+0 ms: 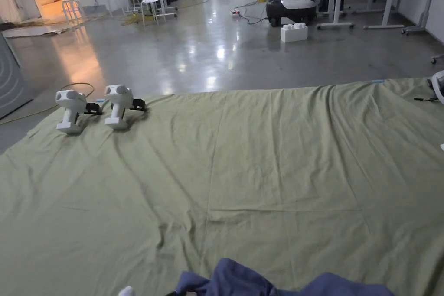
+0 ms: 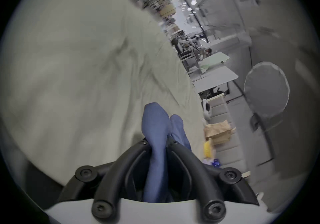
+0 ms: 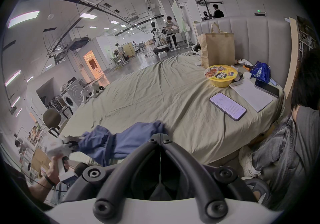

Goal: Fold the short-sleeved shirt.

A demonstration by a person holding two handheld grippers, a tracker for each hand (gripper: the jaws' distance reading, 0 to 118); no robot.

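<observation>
Left gripper (image 2: 158, 142): jaws clenched on a fold of the blue shirt (image 2: 156, 134), the cloth running back between them and bulging out past the tips.
Right gripper (image 3: 160, 138): jaws pressed together, tips meeting at the edge of the blue cloth; whether any of it is pinched between them cannot be told.
Shirt: bunched at the near edge of the bed, stretched between the two grippers in the right gripper view (image 3: 121, 141); in the head view only its top shows, at the bottom edge (image 1: 243, 281).
Left hand (image 3: 55, 168): grips the white handle of the left gripper, at the shirt's left end.
Bed sheet (image 1: 260, 171): olive green, creased, spread over the whole bed.
Spare grippers (image 1: 93, 106): two white ones standing side by side at the far left corner of the sheet.
Right side of bed: phone (image 3: 227, 106), instant noodle bowl (image 3: 220, 76), brown paper bag (image 3: 219, 50), papers (image 3: 251, 95).
</observation>
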